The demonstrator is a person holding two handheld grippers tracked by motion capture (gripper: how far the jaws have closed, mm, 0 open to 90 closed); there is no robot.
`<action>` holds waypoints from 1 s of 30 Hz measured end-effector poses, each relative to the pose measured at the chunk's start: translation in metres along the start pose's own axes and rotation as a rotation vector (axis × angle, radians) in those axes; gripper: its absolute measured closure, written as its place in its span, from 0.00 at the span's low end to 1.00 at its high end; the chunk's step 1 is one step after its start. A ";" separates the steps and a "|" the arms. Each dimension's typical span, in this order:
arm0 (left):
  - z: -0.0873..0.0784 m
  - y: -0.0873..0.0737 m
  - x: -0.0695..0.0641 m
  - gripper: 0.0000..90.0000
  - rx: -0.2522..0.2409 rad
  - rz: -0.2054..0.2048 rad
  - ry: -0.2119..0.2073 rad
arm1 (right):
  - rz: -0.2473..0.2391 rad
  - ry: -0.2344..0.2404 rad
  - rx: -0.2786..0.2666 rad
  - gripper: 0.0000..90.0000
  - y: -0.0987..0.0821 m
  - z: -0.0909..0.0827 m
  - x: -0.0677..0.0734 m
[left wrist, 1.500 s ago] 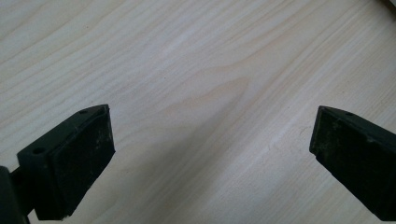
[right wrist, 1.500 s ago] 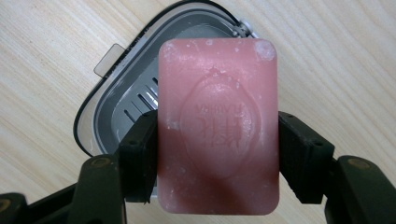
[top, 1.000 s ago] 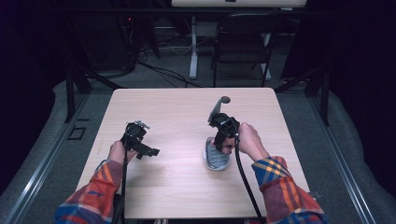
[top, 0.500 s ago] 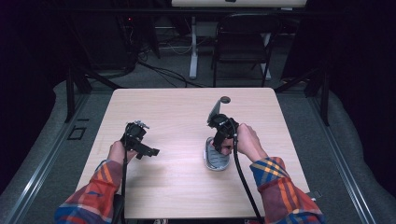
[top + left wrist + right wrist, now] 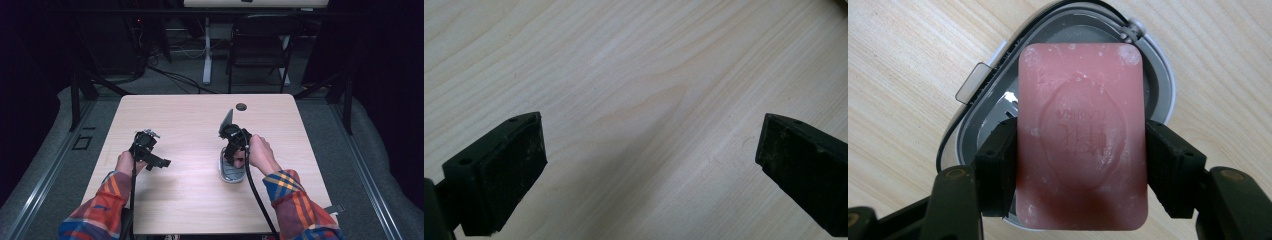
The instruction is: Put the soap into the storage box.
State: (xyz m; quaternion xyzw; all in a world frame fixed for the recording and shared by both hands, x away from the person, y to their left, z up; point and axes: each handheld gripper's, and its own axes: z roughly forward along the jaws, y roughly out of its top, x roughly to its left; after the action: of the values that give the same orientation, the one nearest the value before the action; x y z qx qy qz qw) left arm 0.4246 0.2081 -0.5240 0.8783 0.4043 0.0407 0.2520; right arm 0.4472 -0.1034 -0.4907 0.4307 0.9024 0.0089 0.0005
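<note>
A pink soap bar point(image 5: 1082, 135) with a stamped oval emblem is clamped on its long sides between the pads point(image 5: 998, 170) of my right gripper point(image 5: 1082, 172), which is shut on it. Directly beneath the bar lies an open grey soap case point(image 5: 1163, 75) with a white rim and a small latch tab point(image 5: 971, 82). In the high view that case point(image 5: 231, 172) rests on the table right of centre, and the right gripper point(image 5: 233, 150) points down over it. My left gripper point(image 5: 156, 161) hovers over bare wood at the left, jaws wide apart and open point(image 5: 649, 165).
The light wooden table point(image 5: 190, 120) has a round cable hole point(image 5: 241, 106) near its far edge. Beyond the table stand a dark chair point(image 5: 260, 45) and a desk leg with cables on the floor. Plaid sleeves enter from the bottom.
The right gripper with the soap has edged slightly left and nearer over the case. The left gripper has stayed where it was.
</note>
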 end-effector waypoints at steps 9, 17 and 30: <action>-0.001 0.000 0.000 0.00 -0.005 -0.003 -0.002 | 0.020 0.011 0.010 0.41 -0.001 0.004 0.005; 0.000 0.000 0.000 0.00 0.001 0.001 -0.006 | 0.040 0.049 -0.021 0.38 -0.007 0.000 0.008; 0.000 0.000 -0.001 0.00 0.002 0.003 -0.005 | -0.011 0.104 -0.056 0.52 -0.023 -0.012 0.010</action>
State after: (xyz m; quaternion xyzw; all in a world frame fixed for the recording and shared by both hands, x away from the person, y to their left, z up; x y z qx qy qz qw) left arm 0.4244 0.2071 -0.5240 0.8793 0.4024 0.0385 0.2520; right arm 0.4232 -0.1105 -0.4791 0.4246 0.9030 0.0562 -0.0343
